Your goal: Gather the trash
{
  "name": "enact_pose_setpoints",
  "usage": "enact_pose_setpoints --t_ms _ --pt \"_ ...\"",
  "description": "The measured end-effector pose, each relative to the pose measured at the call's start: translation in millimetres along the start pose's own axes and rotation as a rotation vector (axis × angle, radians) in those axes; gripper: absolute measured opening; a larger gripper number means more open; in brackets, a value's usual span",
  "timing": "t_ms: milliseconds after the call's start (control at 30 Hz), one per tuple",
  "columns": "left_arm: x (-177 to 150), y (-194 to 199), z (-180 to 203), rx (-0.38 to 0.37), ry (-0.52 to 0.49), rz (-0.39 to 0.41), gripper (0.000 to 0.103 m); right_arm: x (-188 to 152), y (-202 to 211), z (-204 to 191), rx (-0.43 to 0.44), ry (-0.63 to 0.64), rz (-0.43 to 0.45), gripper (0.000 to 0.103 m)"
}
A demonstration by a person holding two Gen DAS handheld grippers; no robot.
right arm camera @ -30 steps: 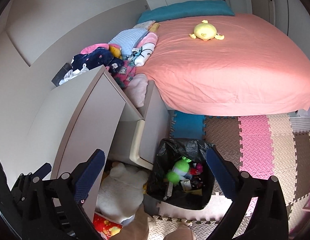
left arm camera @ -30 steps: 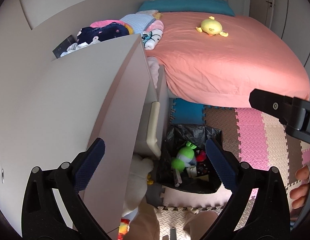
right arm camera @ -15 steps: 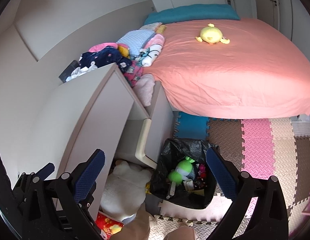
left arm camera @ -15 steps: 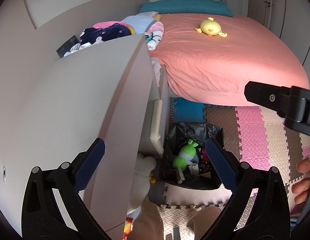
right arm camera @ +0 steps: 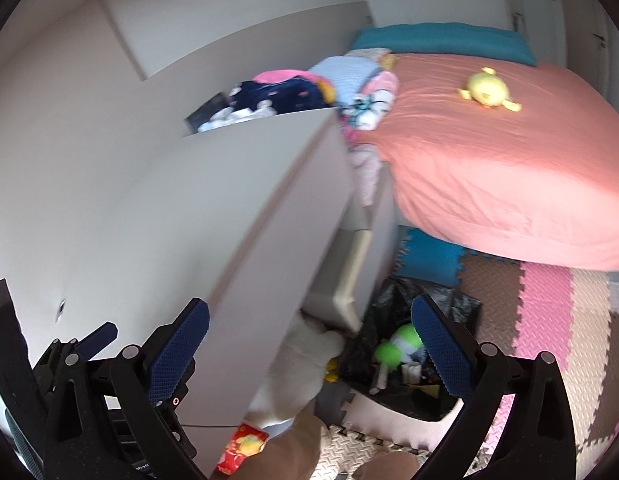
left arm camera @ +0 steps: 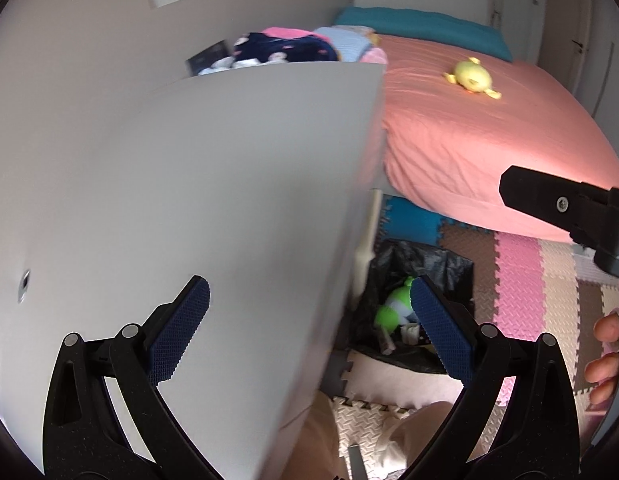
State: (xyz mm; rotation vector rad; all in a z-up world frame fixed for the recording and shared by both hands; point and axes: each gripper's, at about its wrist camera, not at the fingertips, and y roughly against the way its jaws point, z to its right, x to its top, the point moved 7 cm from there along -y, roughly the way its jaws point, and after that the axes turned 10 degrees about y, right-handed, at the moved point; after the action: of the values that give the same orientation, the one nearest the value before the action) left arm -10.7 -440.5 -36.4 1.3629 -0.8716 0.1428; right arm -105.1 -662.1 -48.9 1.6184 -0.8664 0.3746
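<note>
Trash is sitting in the bin bag (right arm camera: 413, 344) already; I'm holding both grippers (left arm camera: 309, 328) (right arm camera: 309, 344) apart, empty, seemingly between pickups.

Home bedroom, likely a child's room. Bed (right arm camera: 509, 168) with coral-pink sheet is filling the far right, teal pillow (right arm camera: 441, 38) lying at its head, yellow plush toy (right arm camera: 487, 90) sitting on the sheet. Heap of folded clothes and blankets (right arm camera: 309, 92) is piling up at the bed's left edge. Foam puzzle floor mats (right arm camera: 545, 312) in pink, blue, brown and cream are covering the floor. Pale grey cabinet (right arm camera: 229, 208) is standing on the near left, white stuffed animal (right arm camera: 297, 372) lying at its foot. Black-bagged trash bin (right arm camera: 413, 396) holding toys and scraps is sitting on the mats. Closet doors (left arm camera: 581, 40) are showing far right.
</note>
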Motion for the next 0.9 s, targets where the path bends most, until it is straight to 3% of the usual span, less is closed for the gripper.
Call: enact_pose_setpoints --t_ms 567,900 --pt "-42 46 -189 0.192 0.248 0.008 0.098 -16 -36 -188 0.211 0.248 -0.072 0.101" --pt "-91 75 -300 0.314 0.433 -0.020 0.098 -48 -55 -295 0.327 0.393 -0.137 0.101"
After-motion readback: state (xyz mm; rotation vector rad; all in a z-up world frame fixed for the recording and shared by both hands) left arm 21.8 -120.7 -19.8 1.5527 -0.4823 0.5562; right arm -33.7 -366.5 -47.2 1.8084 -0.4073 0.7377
